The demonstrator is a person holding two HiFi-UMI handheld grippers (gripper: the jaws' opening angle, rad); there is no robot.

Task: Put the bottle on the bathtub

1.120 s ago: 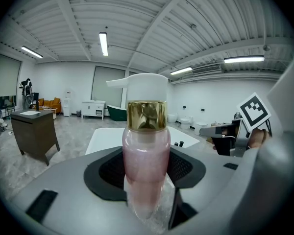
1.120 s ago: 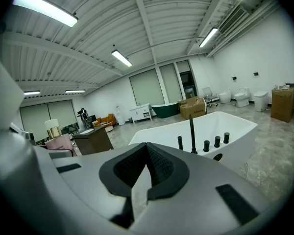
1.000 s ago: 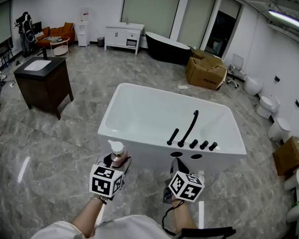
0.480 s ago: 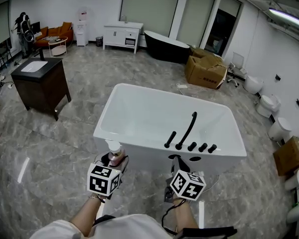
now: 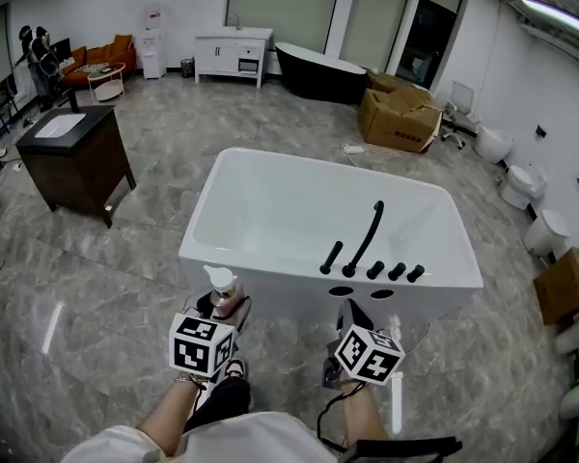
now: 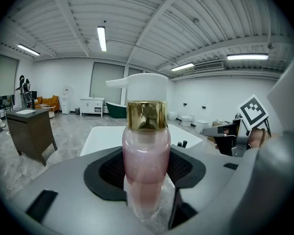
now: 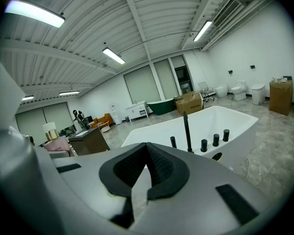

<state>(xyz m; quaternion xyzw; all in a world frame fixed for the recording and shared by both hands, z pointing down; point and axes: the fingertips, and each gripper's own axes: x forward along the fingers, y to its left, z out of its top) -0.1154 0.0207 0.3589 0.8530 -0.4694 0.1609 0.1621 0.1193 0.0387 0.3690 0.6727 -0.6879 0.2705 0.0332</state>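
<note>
A pink pump bottle (image 6: 146, 170) with a gold collar and white pump head stands upright between the jaws of my left gripper (image 5: 222, 309), which is shut on it. In the head view the bottle (image 5: 225, 294) sits just short of the near left corner of the white bathtub (image 5: 270, 258). A black faucet and several black knobs (image 5: 372, 263) line the tub's near rim. My right gripper (image 5: 350, 316) hangs in front of the tub's near wall, its jaws shut with nothing between them. The tub (image 7: 220, 124) and faucet (image 7: 186, 131) show ahead in the right gripper view.
A dark wooden vanity with a white basin (image 5: 72, 157) stands to the left. Cardboard boxes (image 5: 399, 114), a black tub (image 5: 318, 70) and a white cabinet (image 5: 230, 54) are at the back. Toilets (image 5: 526, 183) line the right wall. The floor is grey marble tile.
The view has come a little closer to the tub. Both grippers keep their places in front of its near wall, the bottle still held in the left one.
</note>
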